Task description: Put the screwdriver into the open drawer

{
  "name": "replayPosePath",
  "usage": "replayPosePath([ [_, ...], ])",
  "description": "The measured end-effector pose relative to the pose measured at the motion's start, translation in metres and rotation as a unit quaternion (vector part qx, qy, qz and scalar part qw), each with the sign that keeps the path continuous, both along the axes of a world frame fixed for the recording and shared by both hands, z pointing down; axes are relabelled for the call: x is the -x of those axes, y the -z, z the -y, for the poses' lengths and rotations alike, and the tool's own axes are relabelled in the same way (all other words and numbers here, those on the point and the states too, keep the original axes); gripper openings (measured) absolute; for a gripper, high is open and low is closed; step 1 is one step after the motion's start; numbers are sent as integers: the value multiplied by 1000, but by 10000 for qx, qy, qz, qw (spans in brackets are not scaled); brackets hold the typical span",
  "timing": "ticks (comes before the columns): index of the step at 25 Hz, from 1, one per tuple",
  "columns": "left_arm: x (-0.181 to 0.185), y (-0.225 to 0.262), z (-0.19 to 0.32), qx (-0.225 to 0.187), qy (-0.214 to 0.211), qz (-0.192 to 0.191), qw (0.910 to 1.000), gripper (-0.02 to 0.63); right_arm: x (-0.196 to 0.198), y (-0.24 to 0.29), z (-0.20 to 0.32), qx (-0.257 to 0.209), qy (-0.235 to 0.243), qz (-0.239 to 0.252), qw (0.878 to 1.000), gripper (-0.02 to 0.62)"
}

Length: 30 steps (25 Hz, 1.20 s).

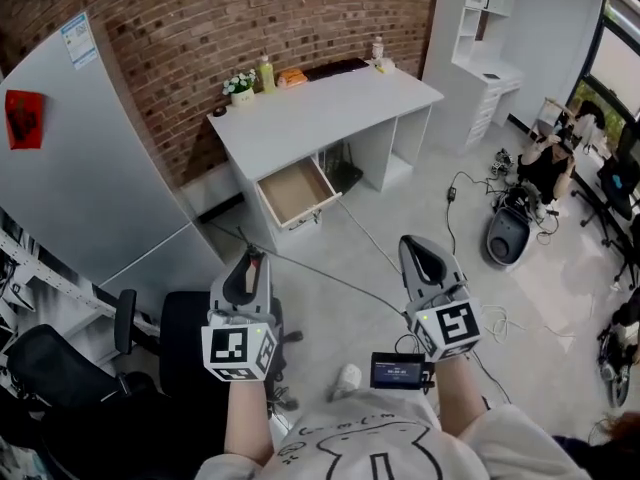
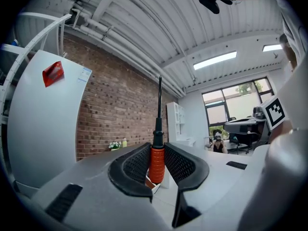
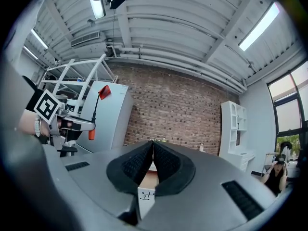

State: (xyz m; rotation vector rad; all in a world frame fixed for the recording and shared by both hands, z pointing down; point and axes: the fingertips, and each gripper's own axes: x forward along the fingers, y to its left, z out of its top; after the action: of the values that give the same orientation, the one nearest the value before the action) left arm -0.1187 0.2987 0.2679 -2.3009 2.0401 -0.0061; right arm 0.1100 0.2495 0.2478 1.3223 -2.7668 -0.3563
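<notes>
Brick wall [image 1: 250,18] backs the far end of the room, and a big white panel [image 1: 80,168] leans along the left. Against the wall stands the white surface [image 1: 320,113], with its drawer [image 1: 295,190] pulled out toward the floor, wooden bottom bare. That is the target, and it lies well apart from both tongs.

By my reading the pick-up is done and the delivery is all that remains. The left tongs [image 1: 252,260] [image 2: 157,153] clamp the screwdriver [image 2: 157,162] by its orange handle, with the dark shaft standing upright above the pads. The right tongs [image 1: 420,253] [image 3: 152,150] are pressed together on nothing.

Between the person and the drawer is open grey floor, crossed by a thin cable [image 1: 330,273] — something to step over rather than a real block. A black office chair [image 1: 185,338] sits just beside the left tongs. Off to the right, clear of the route, are a dark round device [image 1: 508,236] and a seated person [image 1: 548,163]. A small flower pot [image 1: 241,86] and a bottle [image 1: 266,73] stand at the back of the surface.
</notes>
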Motion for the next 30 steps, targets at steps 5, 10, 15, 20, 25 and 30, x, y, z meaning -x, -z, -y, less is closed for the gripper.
replayPosePath([
  [5, -5, -3, 54, -21, 132, -51, 9999, 92, -14, -2, 55, -6, 5, -20, 10000, 18],
  [10, -6, -10, 94, 10, 208, -122, 9997, 92, -25, -8, 96, 69, -67, 11, 10000, 18],
  [15, -6, -13, 128, 52, 191, -146, 9997, 92, -31, -14, 128, 123, -123, 24, 9998, 18],
  [20, -6, -18, 169, 105, 39, -14, 9999, 92, -32, -22, 166, 220, -256, 87, 9994, 18],
  [25, 6, -24, 223, 108, 16, -62, 9999, 92, -22, -27, 214, 208, -291, 55, 9993, 18],
  [30, 20, -27, 288, 114, 17, -146, 9998, 92, -15, -25, 275, 221, -362, -30, 9991, 18],
])
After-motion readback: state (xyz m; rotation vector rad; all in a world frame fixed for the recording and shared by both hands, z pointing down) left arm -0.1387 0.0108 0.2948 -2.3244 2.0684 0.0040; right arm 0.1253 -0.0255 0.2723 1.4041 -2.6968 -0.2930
